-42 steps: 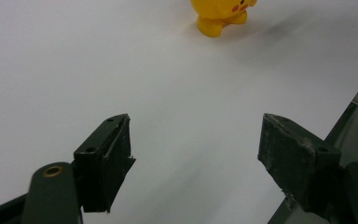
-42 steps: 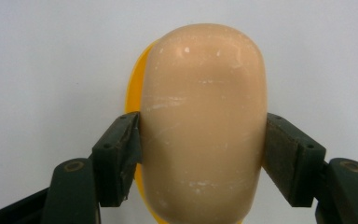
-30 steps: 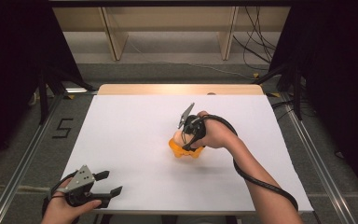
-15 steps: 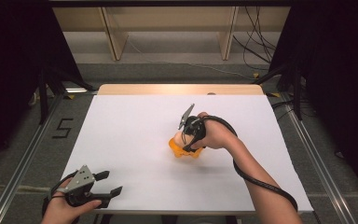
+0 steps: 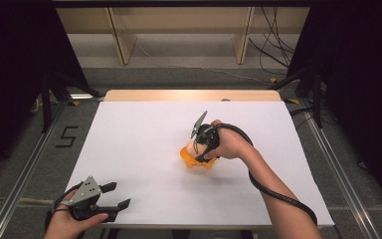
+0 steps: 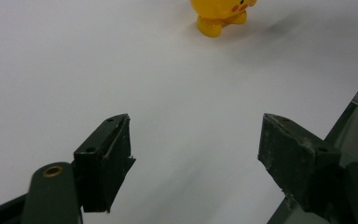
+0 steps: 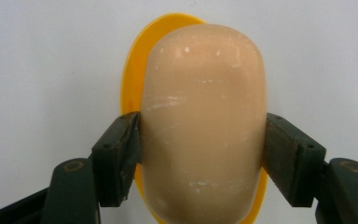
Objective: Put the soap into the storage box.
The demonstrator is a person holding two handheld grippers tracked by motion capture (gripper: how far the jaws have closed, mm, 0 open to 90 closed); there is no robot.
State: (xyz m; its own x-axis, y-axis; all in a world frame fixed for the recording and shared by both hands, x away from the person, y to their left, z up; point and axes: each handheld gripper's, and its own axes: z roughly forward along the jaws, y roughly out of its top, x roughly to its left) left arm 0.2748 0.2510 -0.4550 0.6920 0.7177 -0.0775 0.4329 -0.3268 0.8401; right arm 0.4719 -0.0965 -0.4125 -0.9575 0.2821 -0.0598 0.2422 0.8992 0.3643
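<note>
- While your right gripper [image 5: 197,149] clamps the yellow toy [image 5: 197,160] from above, both pads pressing the sides of its beige cap [image 7: 204,126], keep the squeeze even.
- The toy stands on its feet on the white surface [image 5: 144,144], slightly right of center.
- If you lift, go straight up; the cap looks smooth and rounded, so a tilt could let it slip.
- Your left gripper [image 5: 114,196] rests near the front left edge, jaws spread, grasping nothing; leave it parked well apart from the toy.
</note>
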